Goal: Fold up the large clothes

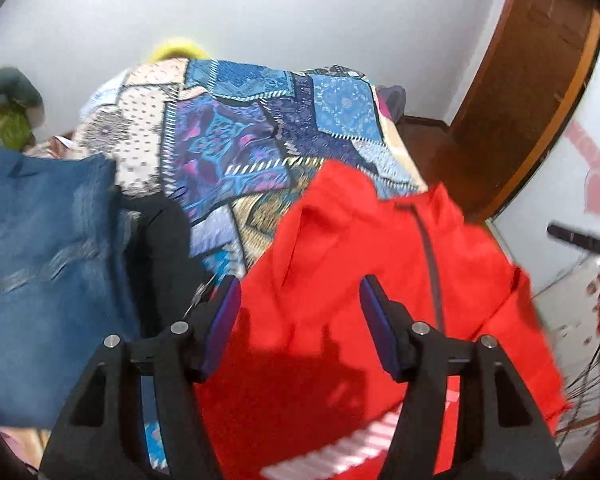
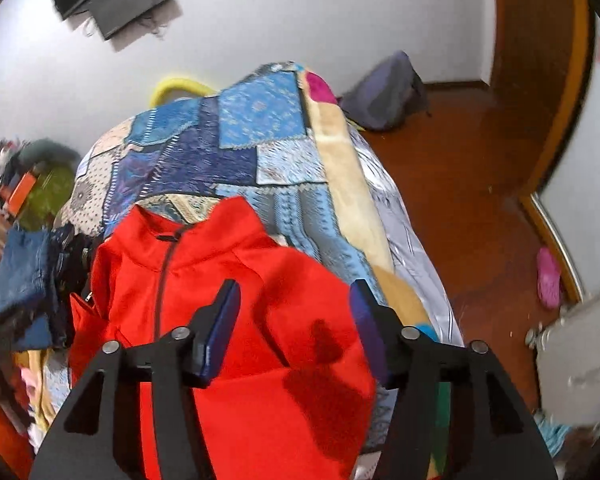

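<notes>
A red zip-up jacket (image 2: 228, 280) lies on the bed's patchwork quilt (image 2: 236, 132), collar toward the wall. Both the left gripper (image 1: 300, 304) and right gripper (image 2: 294, 312) hover with fingers spread, empty. Soft, light, probably slippery fabric; grip hem or shoulder seams.
</notes>
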The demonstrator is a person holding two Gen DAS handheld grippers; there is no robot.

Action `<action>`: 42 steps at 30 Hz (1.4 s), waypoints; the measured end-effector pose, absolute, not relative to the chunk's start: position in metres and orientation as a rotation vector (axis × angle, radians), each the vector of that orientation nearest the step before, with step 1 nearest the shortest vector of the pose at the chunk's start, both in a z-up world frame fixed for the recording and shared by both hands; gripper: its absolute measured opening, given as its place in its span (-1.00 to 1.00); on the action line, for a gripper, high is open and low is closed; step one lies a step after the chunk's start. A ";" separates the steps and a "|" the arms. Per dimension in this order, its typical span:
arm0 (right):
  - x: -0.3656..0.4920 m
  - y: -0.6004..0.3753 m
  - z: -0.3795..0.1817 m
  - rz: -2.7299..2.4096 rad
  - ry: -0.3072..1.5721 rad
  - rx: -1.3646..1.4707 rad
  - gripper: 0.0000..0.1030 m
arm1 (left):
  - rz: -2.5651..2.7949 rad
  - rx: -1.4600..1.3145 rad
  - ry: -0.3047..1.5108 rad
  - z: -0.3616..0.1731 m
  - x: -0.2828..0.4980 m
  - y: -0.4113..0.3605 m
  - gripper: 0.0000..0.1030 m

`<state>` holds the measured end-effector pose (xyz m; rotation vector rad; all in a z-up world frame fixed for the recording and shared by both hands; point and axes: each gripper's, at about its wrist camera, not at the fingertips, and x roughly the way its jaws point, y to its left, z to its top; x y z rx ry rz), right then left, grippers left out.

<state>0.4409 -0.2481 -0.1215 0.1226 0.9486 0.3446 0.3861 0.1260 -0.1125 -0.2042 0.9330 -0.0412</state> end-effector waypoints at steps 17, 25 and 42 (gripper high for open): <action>0.531 -0.201 -0.191 0.414 1.165 0.158 0.05 | -0.104 -0.288 1.140 -0.195 0.500 0.124 0.19; 0.549 -0.202 -0.232 0.469 1.266 0.322 0.11 | -0.127 -0.192 1.087 -0.202 0.493 0.116 0.24; 0.508 -0.174 -0.190 0.548 1.196 0.264 -0.85 | -0.108 -0.216 1.026 -0.156 0.471 0.122 -0.93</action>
